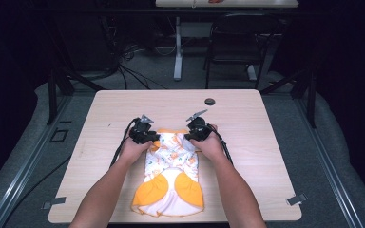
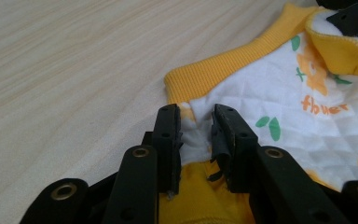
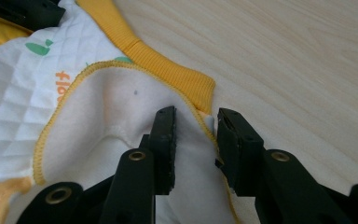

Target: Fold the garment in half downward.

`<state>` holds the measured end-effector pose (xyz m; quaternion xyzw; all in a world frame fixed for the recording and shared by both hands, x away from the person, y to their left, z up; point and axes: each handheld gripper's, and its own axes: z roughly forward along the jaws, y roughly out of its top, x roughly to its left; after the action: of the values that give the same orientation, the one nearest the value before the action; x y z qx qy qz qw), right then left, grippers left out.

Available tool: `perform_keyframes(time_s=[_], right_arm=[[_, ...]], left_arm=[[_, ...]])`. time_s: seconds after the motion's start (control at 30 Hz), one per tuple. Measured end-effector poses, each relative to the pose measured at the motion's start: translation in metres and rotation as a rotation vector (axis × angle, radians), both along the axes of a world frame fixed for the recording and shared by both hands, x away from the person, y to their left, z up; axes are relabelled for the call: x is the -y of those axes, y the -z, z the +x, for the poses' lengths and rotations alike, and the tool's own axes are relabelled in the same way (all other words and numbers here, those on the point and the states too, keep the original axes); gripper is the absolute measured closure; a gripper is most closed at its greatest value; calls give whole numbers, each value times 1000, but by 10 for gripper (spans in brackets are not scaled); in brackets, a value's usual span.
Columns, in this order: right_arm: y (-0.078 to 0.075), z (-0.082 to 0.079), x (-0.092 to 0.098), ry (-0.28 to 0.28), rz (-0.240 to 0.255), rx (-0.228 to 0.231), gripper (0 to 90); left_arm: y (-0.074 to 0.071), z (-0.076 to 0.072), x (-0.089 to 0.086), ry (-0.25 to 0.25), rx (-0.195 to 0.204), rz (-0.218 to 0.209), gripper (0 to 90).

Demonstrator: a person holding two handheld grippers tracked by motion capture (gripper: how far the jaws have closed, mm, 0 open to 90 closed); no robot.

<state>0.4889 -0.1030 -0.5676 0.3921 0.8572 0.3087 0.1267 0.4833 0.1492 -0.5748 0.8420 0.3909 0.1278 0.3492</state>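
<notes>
A small quilted garment (image 1: 171, 175), white with orange print and yellow trim, lies flat on the wooden table (image 1: 247, 142), its yellow ribbed band at the far end. My left gripper (image 1: 158, 137) is at the garment's far left corner. In the left gripper view the gripper (image 2: 196, 126) is shut on a bunched fold of the garment (image 2: 284, 102) just below the ribbed band. My right gripper (image 1: 187, 137) is at the far right corner. In the right gripper view the gripper (image 3: 196, 126) is shut on the yellow-stitched edge of the garment (image 3: 107, 112), whose white lining faces up.
A small dark round disc (image 1: 210, 101) sits on the table beyond the grippers. Bare wood lies on both sides of the garment. Clips (image 1: 295, 199) mark the table's near corners. A black chair (image 1: 240, 42) and a desk leg (image 1: 177, 52) stand behind the table.
</notes>
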Motion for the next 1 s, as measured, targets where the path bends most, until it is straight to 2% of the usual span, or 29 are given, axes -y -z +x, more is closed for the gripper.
perform_keyframes(time_s=[0.1, 0.17, 0.23, 0.27, 0.37, 0.43, 0.53, 0.63, 0.7, 0.8, 0.97, 1.0], right_arm=[[0, 1, 1, 10, 11, -13, 669], [0, 1, 0, 16, 10, -17, 669], [0, 1, -1, 8, -4, -13, 666], [-1, 1, -1, 3, -13, -8, 654], [0, 0, -3, 4, -23, 14, 639], [0, 0, -2, 6, -27, 11, 623], [0, 2, 0, 13, -16, 0, 599], [1, 4, 4, 28, 16, -25, 594], [1, 5, 5, 28, 36, -38, 618], [1, 5, 5, 16, 48, -54, 702], [0, 4, 2, 3, 40, -59, 780], [1, 3, 1, 4, 51, -52, 795]], left_arm=[[0, 1, -1, -7, -12, -16, 707], [-1, 2, -1, -8, -5, 4, 702], [0, 2, 2, -29, 13, 34, 642], [0, 2, 1, -36, 7, 28, 611], [0, 3, -1, -24, -2, 13, 622], [0, 3, -1, -20, -4, 11, 642], [0, 2, -1, -16, -5, 12, 658], [0, 2, -1, -15, -7, 10, 686], [0, 2, -1, -12, -13, 9, 707], [-1, 2, -1, -11, -16, 11, 739], [-1, 2, 0, -6, -30, 5, 813], [-1, 2, 0, -9, -36, -1, 820]])
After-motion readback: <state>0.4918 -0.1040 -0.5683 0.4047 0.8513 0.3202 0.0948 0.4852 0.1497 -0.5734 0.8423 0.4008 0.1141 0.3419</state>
